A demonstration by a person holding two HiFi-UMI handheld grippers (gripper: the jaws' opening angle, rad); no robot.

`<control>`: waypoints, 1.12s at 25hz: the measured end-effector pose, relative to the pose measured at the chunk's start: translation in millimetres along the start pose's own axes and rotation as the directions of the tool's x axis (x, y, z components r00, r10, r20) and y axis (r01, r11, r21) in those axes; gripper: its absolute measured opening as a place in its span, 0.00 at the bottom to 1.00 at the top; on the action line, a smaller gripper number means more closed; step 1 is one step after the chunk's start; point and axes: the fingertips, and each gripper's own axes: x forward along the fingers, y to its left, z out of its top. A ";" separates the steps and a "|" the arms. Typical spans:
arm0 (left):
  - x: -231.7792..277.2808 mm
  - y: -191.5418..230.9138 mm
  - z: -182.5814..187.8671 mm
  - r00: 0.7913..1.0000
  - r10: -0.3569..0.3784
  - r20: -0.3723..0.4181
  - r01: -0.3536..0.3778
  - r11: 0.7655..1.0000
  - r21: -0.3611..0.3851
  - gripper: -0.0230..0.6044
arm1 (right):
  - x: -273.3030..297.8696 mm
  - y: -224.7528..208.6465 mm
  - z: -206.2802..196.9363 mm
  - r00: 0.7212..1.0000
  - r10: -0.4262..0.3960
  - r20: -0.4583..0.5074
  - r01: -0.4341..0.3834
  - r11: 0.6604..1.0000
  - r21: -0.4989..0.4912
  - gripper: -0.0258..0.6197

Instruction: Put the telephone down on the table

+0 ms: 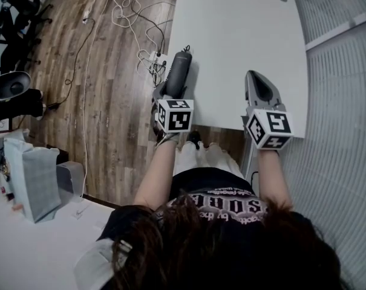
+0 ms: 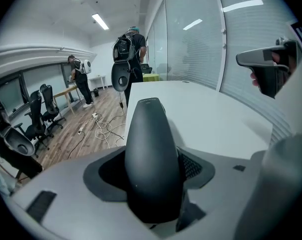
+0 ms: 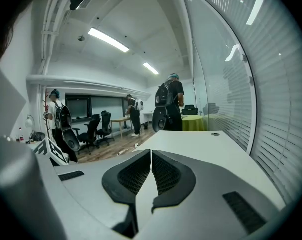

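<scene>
left gripper: your left gripper [image 1: 172, 89] has its jaws spread wide, pressing on both sides of the black telephone handset [image 2: 150, 149].
telephone handset: it sticks out lengthwise from the jaws, rounded end pointing away from you, and sits over the left edge of the white table [image 1: 231, 35] near its front corner. it casts a shadow on the tabletop just to its right. you cannot tell from any view whether it touches the top.
right gripper: your right gripper [image 3: 151, 171] has its jaws drawn almost together, with only a thin slit between the pads and nothing in it. it is above the table near the front edge, well apart from the handset.
floor: white cables [image 1: 128, 17] trail across the wooden floor [image 1: 110, 101] left of the table.
background: people with backpacks [image 2: 131, 49] stand beyond the table's far end, and office chairs [image 2: 36, 119] stand at left.
</scene>
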 end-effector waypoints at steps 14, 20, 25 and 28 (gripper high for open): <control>-2.4 -15.4 -5.8 0.998 -0.059 0.015 0.059 0.998 0.035 0.50 | -8.1 -0.9 -1.7 1.000 0.002 0.006 -0.002 1.000 0.013 0.09; -3.3 -12.9 -0.1 0.997 -0.059 0.052 0.058 0.998 0.020 0.56 | -4.9 -2.1 -1.0 1.000 0.014 0.006 -0.014 1.000 0.014 0.09; -22.4 -7.2 11.1 0.992 -0.050 0.112 0.047 0.998 0.030 0.60 | -5.5 3.7 1.4 0.999 0.029 0.012 -0.029 1.000 0.004 0.09; -44.9 -7.7 29.7 0.985 -0.054 0.165 0.048 0.998 0.041 0.60 | -7.3 4.2 1.8 0.999 0.034 0.015 -0.034 0.999 0.003 0.09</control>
